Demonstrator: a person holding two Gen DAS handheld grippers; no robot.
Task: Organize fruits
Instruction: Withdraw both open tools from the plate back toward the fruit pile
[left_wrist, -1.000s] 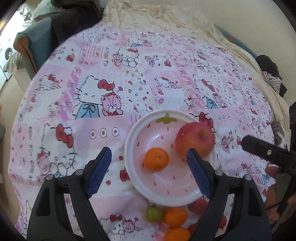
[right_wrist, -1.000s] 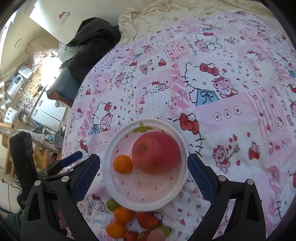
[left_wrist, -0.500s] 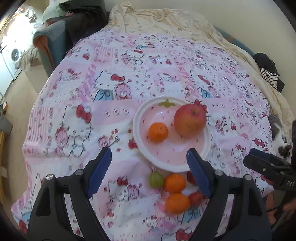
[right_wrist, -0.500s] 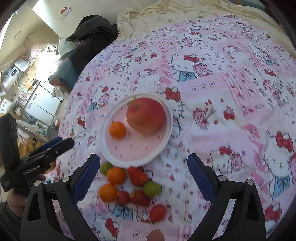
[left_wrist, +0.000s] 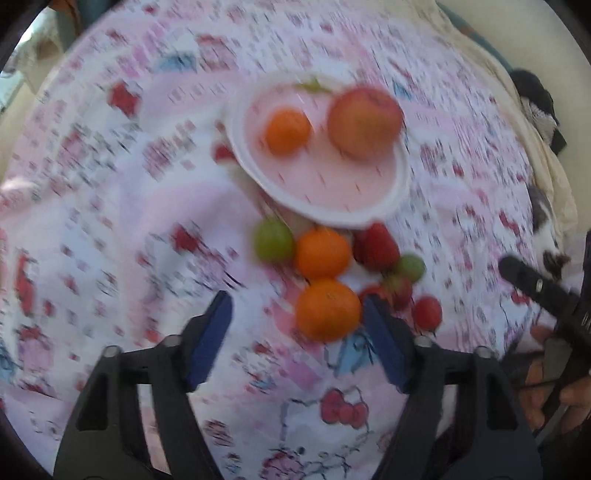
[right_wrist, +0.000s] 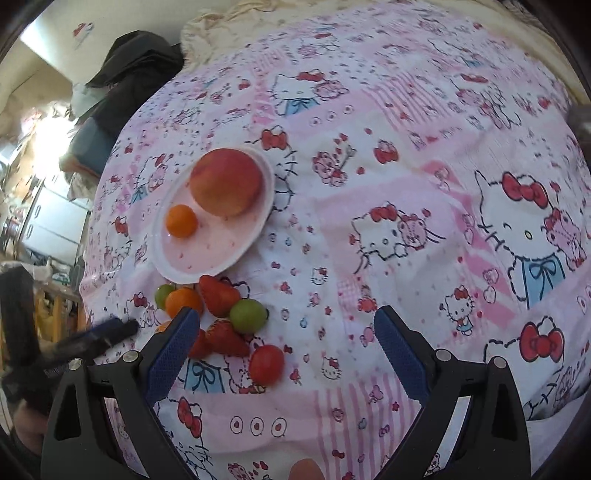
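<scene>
A white plate (left_wrist: 400, 184) (right_wrist: 162, 258) on the pink Hello Kitty bedspread holds a red apple (left_wrist: 364, 122) (right_wrist: 227, 181) and a small orange (left_wrist: 288, 131) (right_wrist: 181, 220). Below the plate lies a loose pile: oranges (left_wrist: 328, 309) (right_wrist: 183, 301), strawberries (left_wrist: 376, 245) (right_wrist: 218, 295), green fruits (left_wrist: 273, 240) (right_wrist: 248, 314) and a cherry tomato (right_wrist: 266, 364). My left gripper (left_wrist: 297, 334) is open, the nearest orange just inside its right finger. My right gripper (right_wrist: 286, 349) is open above the bedspread, the pile at its left finger (right_wrist: 173, 350). The left wrist view is motion-blurred.
Dark clothes (right_wrist: 136, 70) and a blue chair (right_wrist: 88, 147) lie past the bed's far left edge. A cream sheet (left_wrist: 535, 147) and dark clothing (left_wrist: 535, 99) sit at the right edge. The right gripper shows in the left wrist view (left_wrist: 535, 288).
Both grippers have pulled back from the plate towards the near edge of the bed. The fruit pile has come into full view, now between the left gripper's fingers.
</scene>
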